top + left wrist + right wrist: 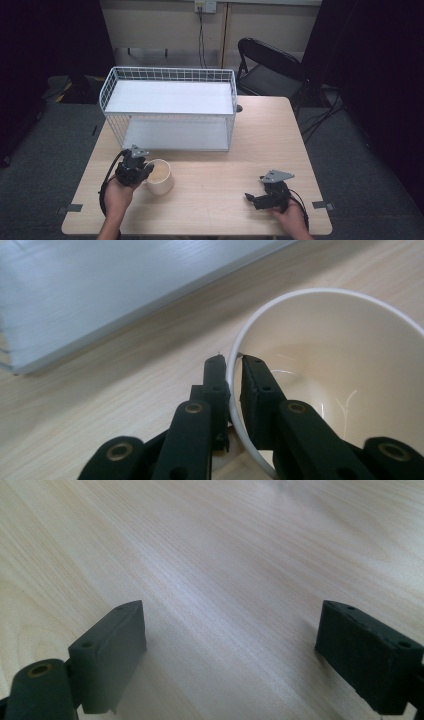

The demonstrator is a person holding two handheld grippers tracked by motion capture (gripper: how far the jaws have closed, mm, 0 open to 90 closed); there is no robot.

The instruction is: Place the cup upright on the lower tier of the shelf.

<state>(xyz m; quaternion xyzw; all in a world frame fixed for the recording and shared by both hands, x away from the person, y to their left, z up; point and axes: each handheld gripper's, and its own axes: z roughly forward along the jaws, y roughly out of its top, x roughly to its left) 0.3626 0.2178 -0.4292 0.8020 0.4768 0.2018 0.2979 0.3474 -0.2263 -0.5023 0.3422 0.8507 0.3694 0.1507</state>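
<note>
Dark curtains close off the room on both sides, and a pale wooden counter (pixel 225 165) sits on grey carpet with a folding chair (pixel 270 70) behind it. My left gripper (pixel 233 360) is pinched down on the wall of a cream paper cup (pixel 345 355), one jaw inside the rim and one outside, with only the thin wall between them. The cup stands upright near the front left of the counter, just ahead of the white wire shelf rack (pixel 167 107). I judge this to be the grasp step, done or nearly so, and the likely aim is one of the rack's two white shelves.

Next I would need to lift straight up without tipping the cup, then carry it forward. It looks empty from my left gripper view, though the bottom is partly hidden, so I would keep it level. A rim pinch on thin paper could buckle or slip.

My right gripper (pixel 230 630) rests low over bare wood at the front right, jaws spread wide, holding nothing. The rack's raised wire edge and the low gap under its top shelf are what stand in the way.
</note>
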